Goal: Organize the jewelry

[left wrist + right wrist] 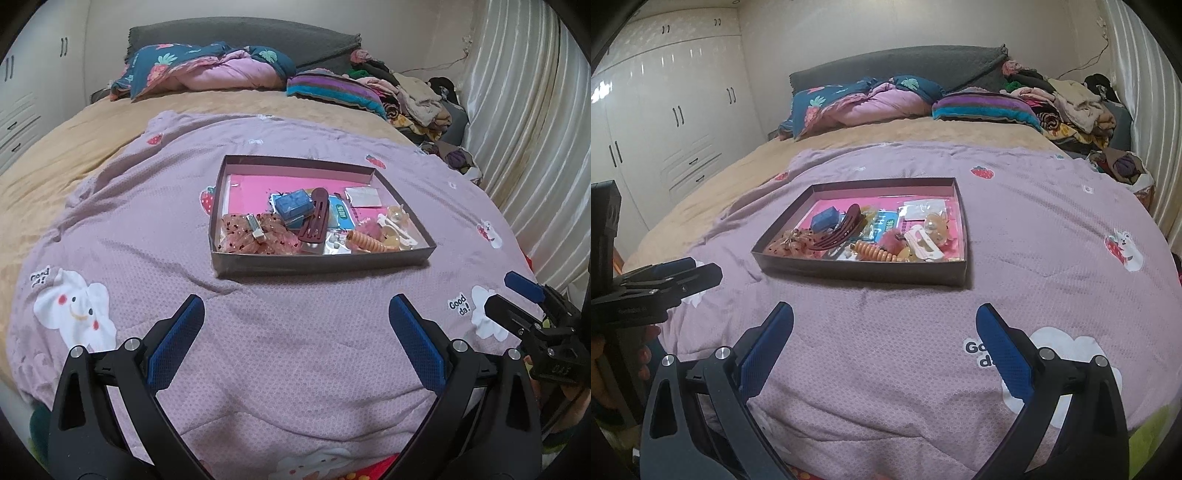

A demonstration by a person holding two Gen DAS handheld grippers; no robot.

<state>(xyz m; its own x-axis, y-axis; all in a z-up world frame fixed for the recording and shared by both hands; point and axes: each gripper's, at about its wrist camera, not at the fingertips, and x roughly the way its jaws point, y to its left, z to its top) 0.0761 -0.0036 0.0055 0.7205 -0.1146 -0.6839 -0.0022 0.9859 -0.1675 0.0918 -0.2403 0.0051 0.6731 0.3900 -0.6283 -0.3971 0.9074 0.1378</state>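
Observation:
A shallow dark box [317, 264] [860, 275] with a pink lining sits on the lilac quilt. In it lie a blue case [294, 206] [824, 219], a dark red hair clip [314, 219] [836, 232], a pink dotted scrunchie [255, 236], an orange spiral clip [369, 242] [873, 252], white clips [925, 242] and small packets. My left gripper [295, 310] is open and empty, short of the box. My right gripper [884, 317] is open and empty, also short of the box. Each gripper shows at the edge of the other's view.
The lilac quilt [258, 350] covers the near half of a bed with a tan sheet [92, 147]. Folded bedding [207, 70] and a clothes pile [413, 99] lie at the headboard. A curtain [524, 129] hangs on the right, white wardrobes [665, 110] on the left.

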